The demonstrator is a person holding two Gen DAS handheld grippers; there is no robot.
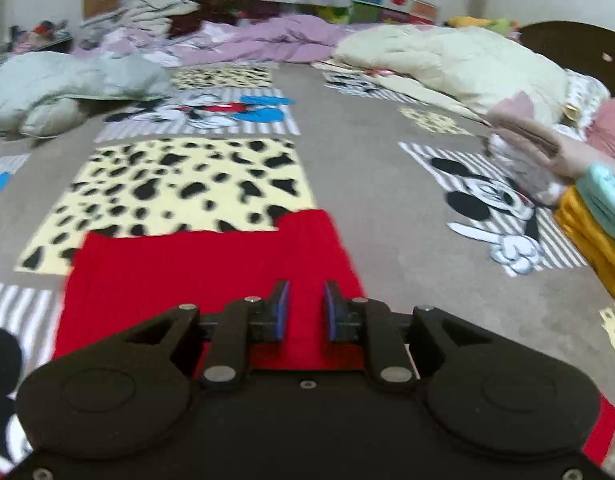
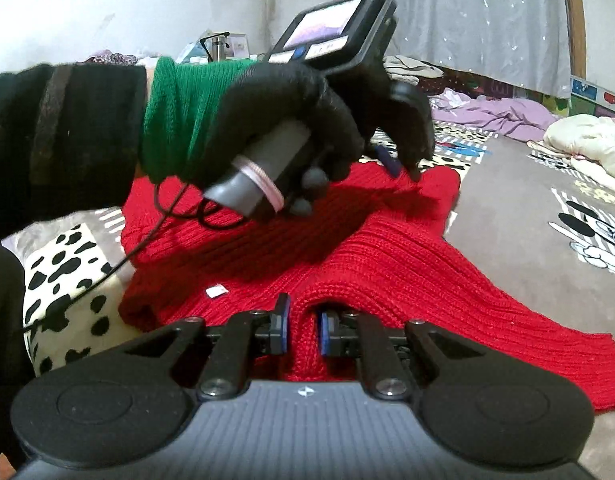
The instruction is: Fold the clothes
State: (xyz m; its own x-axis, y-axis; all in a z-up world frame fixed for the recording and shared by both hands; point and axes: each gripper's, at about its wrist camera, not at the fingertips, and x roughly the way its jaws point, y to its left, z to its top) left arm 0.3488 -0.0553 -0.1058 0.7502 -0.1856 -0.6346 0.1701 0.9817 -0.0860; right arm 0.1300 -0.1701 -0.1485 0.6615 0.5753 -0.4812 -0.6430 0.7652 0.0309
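Red knit sweater (image 2: 371, 256) lies spread on the patterned bed cover (image 1: 387, 184). Right claw (image 2: 303, 326): narrow, a ridge of knit pinched between its pads. Left claw (image 1: 305, 306): narrow gap, red knit behind it, no grip evident. To fold well, carry the pinched edge low and level, lay flat. Right view alone shows the gloved left hand (image 2: 283, 120); left view alone shows folded stack (image 1: 595, 220).

Red ribbed knit sweater (image 2: 387, 264). Grey bedsheet (image 1: 367, 160) with cream, black-spotted patches and grey-striped cartoon panels. Lilac blanket (image 1: 267, 40). Black glove (image 2: 291, 120) over green knit cuff (image 2: 175, 120). Folded mustard garment (image 1: 587, 240) under teal one (image 1: 611, 200).
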